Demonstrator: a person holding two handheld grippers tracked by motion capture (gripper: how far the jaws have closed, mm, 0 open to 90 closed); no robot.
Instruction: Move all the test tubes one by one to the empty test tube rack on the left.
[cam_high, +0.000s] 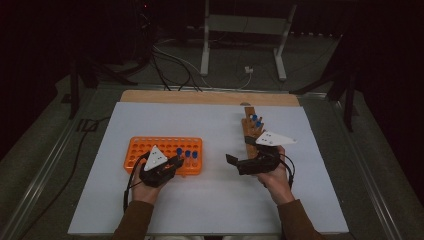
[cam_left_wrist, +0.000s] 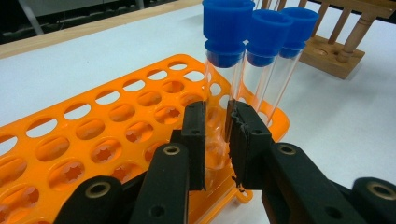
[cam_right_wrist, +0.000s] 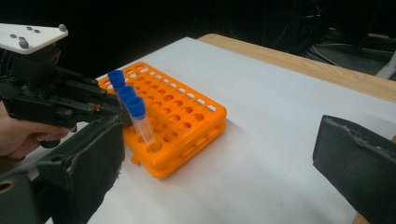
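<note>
An orange tube rack (cam_high: 150, 148) lies on the left of the white table. Three clear test tubes with blue caps stand in its right end. My left gripper (cam_left_wrist: 217, 135) is shut on the body of the nearest tube (cam_left_wrist: 223, 28), which stands upright in its hole. In the high view the left gripper (cam_high: 175, 162) sits at the rack's near right corner. My right gripper (cam_high: 234, 162) hovers right of centre, open, with nothing between its wide-apart pads (cam_right_wrist: 88, 172). The right gripper view takes in the rack (cam_right_wrist: 187, 114), the tubes (cam_right_wrist: 136, 108) and the left gripper (cam_right_wrist: 100, 106).
A wooden tube stand (cam_high: 251, 131) holding blue-capped tubes lies behind the right hand; its base (cam_left_wrist: 334, 58) is in the left gripper view. A wooden strip (cam_high: 210, 97) edges the far side. Cables and a metal frame (cam_high: 245, 30) lie on the floor beyond.
</note>
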